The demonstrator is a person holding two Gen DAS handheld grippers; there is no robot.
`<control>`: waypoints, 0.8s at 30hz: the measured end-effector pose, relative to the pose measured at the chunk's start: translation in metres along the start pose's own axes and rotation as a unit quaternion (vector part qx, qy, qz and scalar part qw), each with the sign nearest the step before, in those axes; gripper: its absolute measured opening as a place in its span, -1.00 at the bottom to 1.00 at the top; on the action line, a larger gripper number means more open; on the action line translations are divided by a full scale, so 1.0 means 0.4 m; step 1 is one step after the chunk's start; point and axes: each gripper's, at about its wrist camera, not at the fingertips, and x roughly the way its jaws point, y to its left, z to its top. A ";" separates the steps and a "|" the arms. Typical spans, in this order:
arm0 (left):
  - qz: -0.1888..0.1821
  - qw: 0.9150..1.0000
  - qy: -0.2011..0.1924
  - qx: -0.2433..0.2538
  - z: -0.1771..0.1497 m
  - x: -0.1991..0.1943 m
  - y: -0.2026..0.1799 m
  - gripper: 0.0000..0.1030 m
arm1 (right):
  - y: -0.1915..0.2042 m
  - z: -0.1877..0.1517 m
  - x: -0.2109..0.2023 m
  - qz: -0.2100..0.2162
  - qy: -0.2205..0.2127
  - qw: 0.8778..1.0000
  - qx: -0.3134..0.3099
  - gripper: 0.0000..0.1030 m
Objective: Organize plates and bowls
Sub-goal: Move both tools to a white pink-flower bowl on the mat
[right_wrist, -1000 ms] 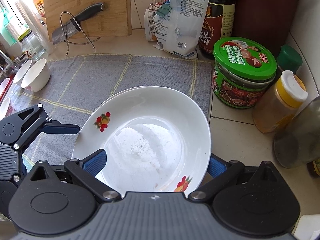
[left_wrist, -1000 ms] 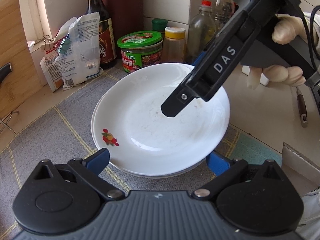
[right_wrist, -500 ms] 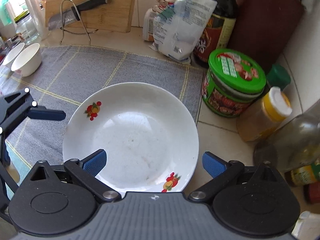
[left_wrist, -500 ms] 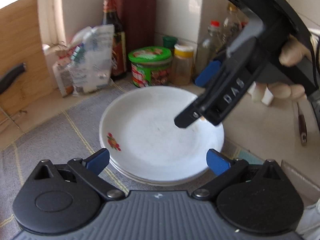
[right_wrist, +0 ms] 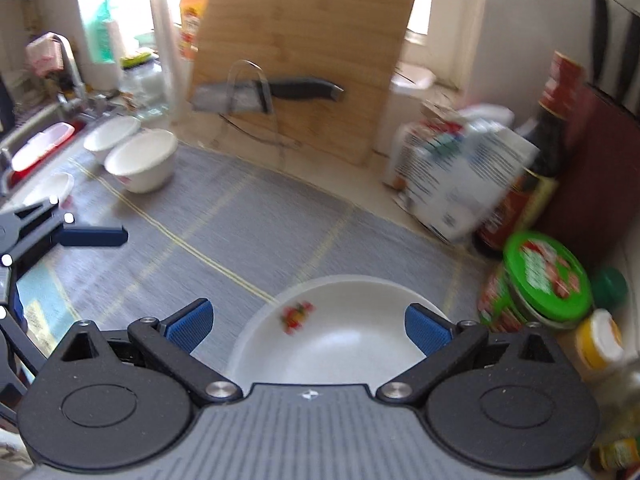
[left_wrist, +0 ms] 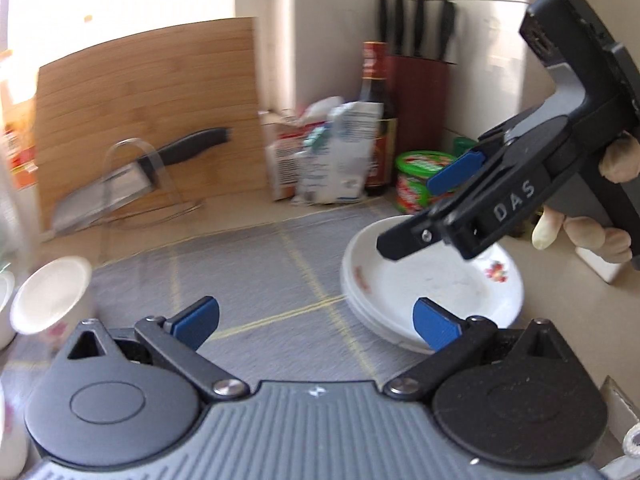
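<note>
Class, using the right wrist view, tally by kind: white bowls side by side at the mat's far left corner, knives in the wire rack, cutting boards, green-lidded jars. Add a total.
white bowls: 2
knife: 1
cutting board: 1
green-lidded jar: 1
Total: 5

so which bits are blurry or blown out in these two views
Left wrist: cutting board and knife smeared by motion, window top left blown out; left gripper stays sharp. Right wrist: packets and green-lidded jar blurred, window glare behind the board, fisheye bending the mat.
</note>
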 end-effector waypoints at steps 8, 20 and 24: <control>0.142 0.987 -0.002 -0.076 -0.072 -0.127 0.123 0.99 | 0.134 0.034 0.057 0.065 -0.032 0.997 -0.016 1.00; 0.209 0.968 0.006 -0.139 -0.228 -0.251 0.359 0.99 | 0.319 0.056 0.180 0.097 -0.010 0.995 0.011 1.00; 0.211 0.968 0.012 -0.137 -0.267 -0.270 0.442 0.99 | 0.418 0.094 0.215 0.115 -0.008 0.993 0.006 1.00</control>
